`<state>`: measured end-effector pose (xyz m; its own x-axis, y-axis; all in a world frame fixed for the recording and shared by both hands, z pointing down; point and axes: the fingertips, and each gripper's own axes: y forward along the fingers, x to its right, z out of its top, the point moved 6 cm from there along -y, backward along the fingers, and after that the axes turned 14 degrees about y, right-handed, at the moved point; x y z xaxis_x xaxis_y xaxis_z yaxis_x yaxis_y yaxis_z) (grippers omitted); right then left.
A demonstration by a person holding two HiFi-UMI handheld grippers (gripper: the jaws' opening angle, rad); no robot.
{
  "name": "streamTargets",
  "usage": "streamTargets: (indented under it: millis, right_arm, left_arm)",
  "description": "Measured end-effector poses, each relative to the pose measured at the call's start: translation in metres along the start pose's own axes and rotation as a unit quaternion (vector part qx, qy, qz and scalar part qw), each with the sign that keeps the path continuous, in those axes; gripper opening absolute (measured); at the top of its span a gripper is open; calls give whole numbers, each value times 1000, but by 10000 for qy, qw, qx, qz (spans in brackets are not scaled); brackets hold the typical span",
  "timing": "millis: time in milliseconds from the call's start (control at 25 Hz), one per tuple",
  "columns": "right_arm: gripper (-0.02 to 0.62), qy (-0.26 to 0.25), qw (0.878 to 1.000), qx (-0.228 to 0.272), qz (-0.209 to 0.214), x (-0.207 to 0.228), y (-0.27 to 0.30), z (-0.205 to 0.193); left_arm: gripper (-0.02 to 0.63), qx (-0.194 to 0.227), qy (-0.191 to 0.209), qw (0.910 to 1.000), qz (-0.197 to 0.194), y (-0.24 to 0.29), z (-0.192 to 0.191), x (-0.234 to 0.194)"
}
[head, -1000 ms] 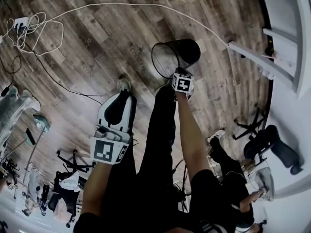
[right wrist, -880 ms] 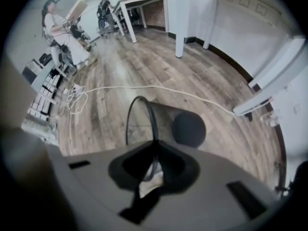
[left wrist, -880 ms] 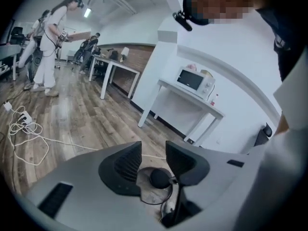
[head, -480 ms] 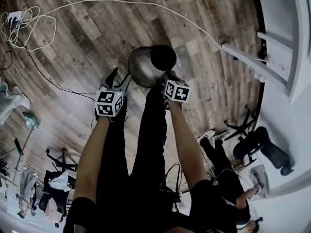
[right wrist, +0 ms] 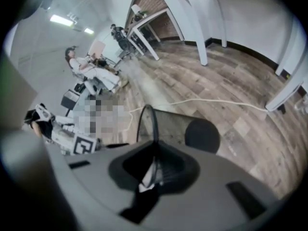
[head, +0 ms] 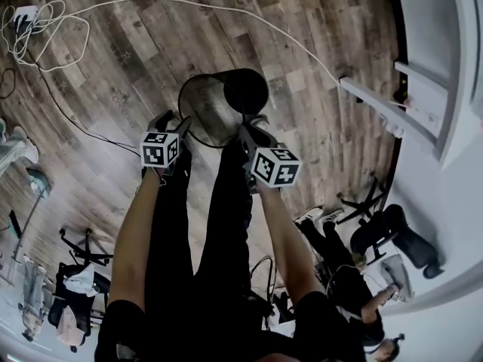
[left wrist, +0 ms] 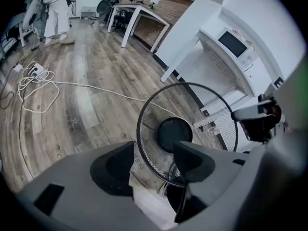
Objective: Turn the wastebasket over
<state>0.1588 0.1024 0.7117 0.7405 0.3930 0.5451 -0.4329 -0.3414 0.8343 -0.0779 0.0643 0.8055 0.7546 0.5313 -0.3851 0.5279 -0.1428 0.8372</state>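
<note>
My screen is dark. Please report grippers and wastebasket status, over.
Right gripper shut on wastebasket rim. Left gripper just opening, rim between jaws, unpressed. Mouth faces head camera. Cable lies beyond.

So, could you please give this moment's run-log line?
right gripper: shut on wastebasket rim | left gripper: jaws just opening, rim between them, ungripped | wastebasket: tipped, mouth toward person

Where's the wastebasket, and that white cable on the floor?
wastebasket [head: 207, 115]: head view, on its mesh side.
white cable [right wrist: 216, 99]: right gripper view, on the stretch lying across the floor.
</note>
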Motion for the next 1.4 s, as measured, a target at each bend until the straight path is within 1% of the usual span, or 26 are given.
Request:
streamTargets:
  millis: [240, 280, 320, 400, 600, 680, 880, 1080, 1400]
  right_arm:
    - [51, -177, 9993, 31, 320, -24, -18, 11]
    - [51, -209, 9992, 26, 352, -26, -20, 11]
    - [51, -242, 9990, 24, 368, -28, -20, 12]
    - [51, -277, 9990, 26, 361, -28, -20, 14]
    - [51, -122, 9997, -33, 214, -10, -10, 15]
    - [51, -84, 9998, -86, 136, -3, -2, 15]
    - [51, -109, 9996, -252, -22, 6, 25, 12]
    - [51, -208, 9993, -278, -129, 7, 60, 16]
    - [51, -625, 9980, -29, -126, -6, 113, 37]
  left_arm:
    - [282, -5, -123, 9999, -53, 4, 5, -12]
    - [246, -7, -124, 9999, -56, 3, 5, -14]
    - [177, -7, -106, 9999, -28, 2, 5, -16]
    - [100, 0, -49, 10000, 58, -1, 6, -19]
    - [98, 71, 6, 9999, 130, -15, 7, -18]
    - [98, 121, 32, 9997, 209, -22, 8, -20]
    - [92, 300, -60, 9985, 454, -35, 7, -30]
    - [92, 460, -45, 9970, 621, -38, 6, -47]
    - [97, 554, 29, 9953, 795, -31, 19, -86]
